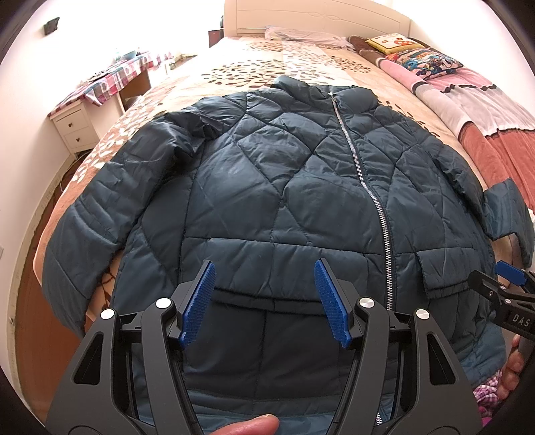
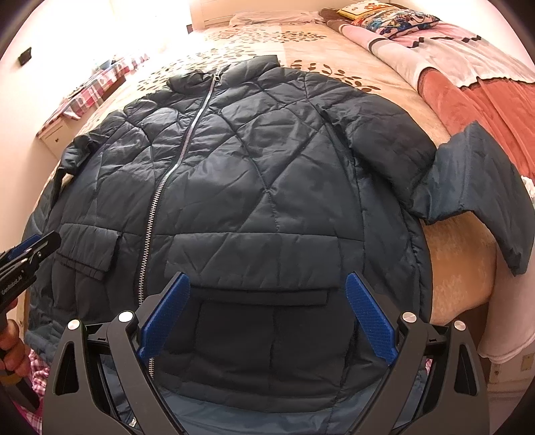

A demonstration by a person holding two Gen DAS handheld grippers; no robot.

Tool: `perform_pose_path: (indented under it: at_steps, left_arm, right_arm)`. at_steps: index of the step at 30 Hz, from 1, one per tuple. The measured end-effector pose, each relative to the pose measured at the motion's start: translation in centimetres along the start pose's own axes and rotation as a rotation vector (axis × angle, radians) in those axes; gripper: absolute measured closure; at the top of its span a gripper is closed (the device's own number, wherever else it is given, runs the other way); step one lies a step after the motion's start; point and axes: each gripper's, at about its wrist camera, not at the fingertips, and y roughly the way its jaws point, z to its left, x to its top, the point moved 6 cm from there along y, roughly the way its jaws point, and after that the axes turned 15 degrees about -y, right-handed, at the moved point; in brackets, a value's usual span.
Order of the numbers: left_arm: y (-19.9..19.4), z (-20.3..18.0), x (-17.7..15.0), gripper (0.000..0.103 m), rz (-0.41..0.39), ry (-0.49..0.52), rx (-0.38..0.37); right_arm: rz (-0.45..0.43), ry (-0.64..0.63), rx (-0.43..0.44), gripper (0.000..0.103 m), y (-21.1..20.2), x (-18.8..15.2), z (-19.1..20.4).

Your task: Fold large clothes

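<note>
Jacket (image 1: 267, 187) flat beneath left gripper (image 1: 264, 294) and right gripper (image 2: 267, 311), both spread wide, gripping nothing.

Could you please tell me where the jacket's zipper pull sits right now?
The zipper pull sits at the collar of the jacket, at the far end from both grippers, toward the headboard.

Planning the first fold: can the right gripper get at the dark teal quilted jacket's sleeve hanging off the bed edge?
Probably yes: the right gripper is open, and nothing covers that sleeve.
</note>
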Motion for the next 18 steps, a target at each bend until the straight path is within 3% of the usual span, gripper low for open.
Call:
perform_pose_path:
  at_steps: [18]
  left_arm:
    - [0.0, 0.0, 0.0, 0.041, 0.0, 0.001, 0.0]
  right_arm:
    - [-0.009, 0.047, -0.019, 0.011, -0.5, -0.5, -1.4]
